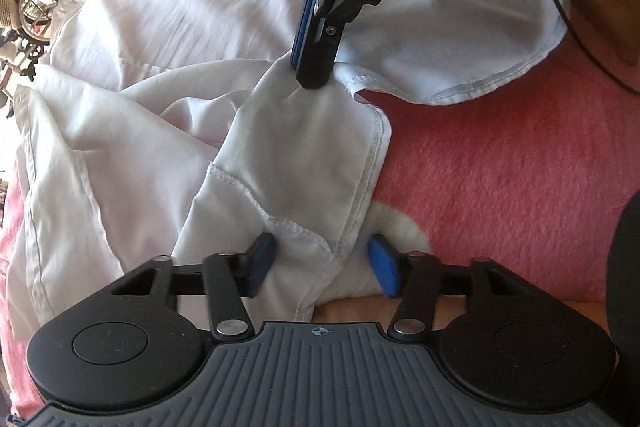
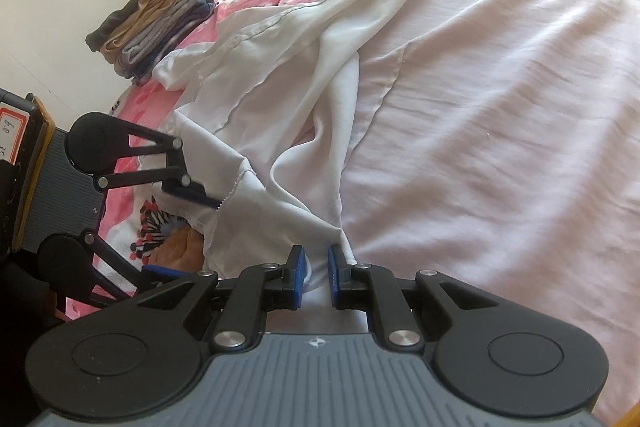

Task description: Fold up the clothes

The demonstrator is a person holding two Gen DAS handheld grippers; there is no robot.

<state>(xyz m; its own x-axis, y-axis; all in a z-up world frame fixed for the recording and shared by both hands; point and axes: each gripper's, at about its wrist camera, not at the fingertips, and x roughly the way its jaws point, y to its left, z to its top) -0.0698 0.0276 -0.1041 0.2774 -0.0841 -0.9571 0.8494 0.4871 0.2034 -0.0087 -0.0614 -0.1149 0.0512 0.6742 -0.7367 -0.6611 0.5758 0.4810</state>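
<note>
While the white garment [image 1: 200, 39] lies spread and rumpled over the pink blanket [image 1: 500, 167] on the bed, filling the middle and upper left of the left wrist view, I have the right gripper [image 1: 314, 79] coming down from the top centre, its jaws pinched narrow on a gathered fold of the cloth near a hemmed edge. My left gripper [image 1: 322, 261], at the bottom centre of that view, straddles the stitched corner of the same flap; its jaws stand partly apart, one pad [image 1: 262, 255] against the fabric and the blue one [image 1: 384, 269] just off the hem, so I judge it is not gripping yet. I read this as the step of taking a second hold on the flap before folding it over. The next move, to my mind, calls for closing the left jaws on the seamed corner, then lifting both holds together so the cloth stays taut and lays flat. On the right gripper's black body I can read the letters "DAS". In the right wrist view a stack of folded clothes [image 2: 148, 27] sits on the bed at upper left, and a red-bordered label [image 2: 12, 135] at the left edge bears writing too small to read.
</note>
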